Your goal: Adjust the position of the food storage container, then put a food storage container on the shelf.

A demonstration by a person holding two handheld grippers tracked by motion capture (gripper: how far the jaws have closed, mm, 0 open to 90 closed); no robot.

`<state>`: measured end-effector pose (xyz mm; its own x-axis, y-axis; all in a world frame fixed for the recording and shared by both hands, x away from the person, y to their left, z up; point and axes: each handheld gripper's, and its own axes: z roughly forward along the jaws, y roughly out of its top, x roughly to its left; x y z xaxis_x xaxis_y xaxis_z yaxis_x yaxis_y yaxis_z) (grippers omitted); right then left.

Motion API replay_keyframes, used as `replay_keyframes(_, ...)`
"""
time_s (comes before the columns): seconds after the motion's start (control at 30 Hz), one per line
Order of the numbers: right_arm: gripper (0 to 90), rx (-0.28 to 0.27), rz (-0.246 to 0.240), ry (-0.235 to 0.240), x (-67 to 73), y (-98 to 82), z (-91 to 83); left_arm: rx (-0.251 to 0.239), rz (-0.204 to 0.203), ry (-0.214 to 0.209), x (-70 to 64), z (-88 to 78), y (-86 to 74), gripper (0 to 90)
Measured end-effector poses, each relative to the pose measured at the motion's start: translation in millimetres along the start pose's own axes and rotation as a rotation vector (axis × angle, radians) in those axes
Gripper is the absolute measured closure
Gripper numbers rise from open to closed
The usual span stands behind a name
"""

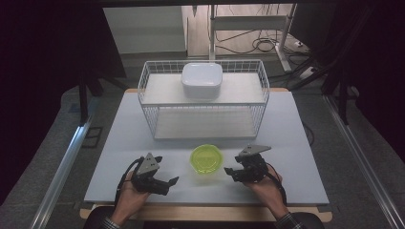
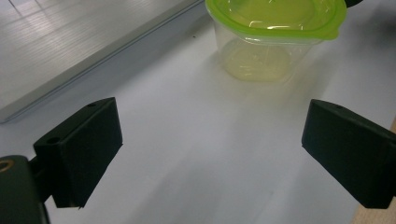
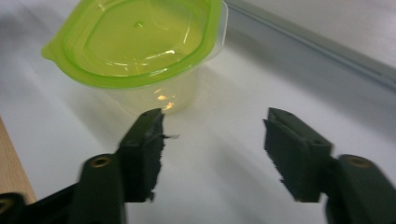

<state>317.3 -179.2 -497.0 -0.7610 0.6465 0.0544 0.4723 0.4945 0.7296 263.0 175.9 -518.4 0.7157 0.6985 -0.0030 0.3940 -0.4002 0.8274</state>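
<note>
A clear plastic tub with a green lid (image 1: 207, 159) stands on the white table between my two grippers. In the left gripper view the tub (image 2: 271, 32) is ahead and to the right of my left gripper (image 2: 210, 154), whose jaws stand wide apart over bare table. My left gripper (image 1: 173, 182) rests near the front edge, held by a hand. My right gripper (image 1: 230, 171) sits just right of the tub. Seen from the right gripper view, the tub (image 3: 140, 51) is close ahead on the left, and my right gripper (image 3: 215, 149) is open with nothing between its fingers.
A white wire rack (image 1: 204, 98) stands behind the tub, with a white lidded box (image 1: 202, 79) on its upper shelf. The table's wooden front edge (image 1: 200, 212) runs below the hands. Cables and a metal stand lie on the floor beyond.
</note>
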Motion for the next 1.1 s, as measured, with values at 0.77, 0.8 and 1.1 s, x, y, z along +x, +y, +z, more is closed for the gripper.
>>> replay_keyframes(0.77,7.0,-0.056,0.025,0.025,-6.6,-0.5,-2.0,0.007,0.012,0.002,1.2,3.3,-2.5,4.1)
replay_keyframes(0.8,7.0,-0.057,0.033,0.025,-6.4,0.5,-2.4,0.005,0.013,0.005,1.2,3.2,-2.4,4.1)
replay_keyframes(1.1,4.6,-0.054,0.048,0.041,-7.4,11.2,-2.7,0.013,0.007,0.009,2.0,4.3,-2.8,3.9)
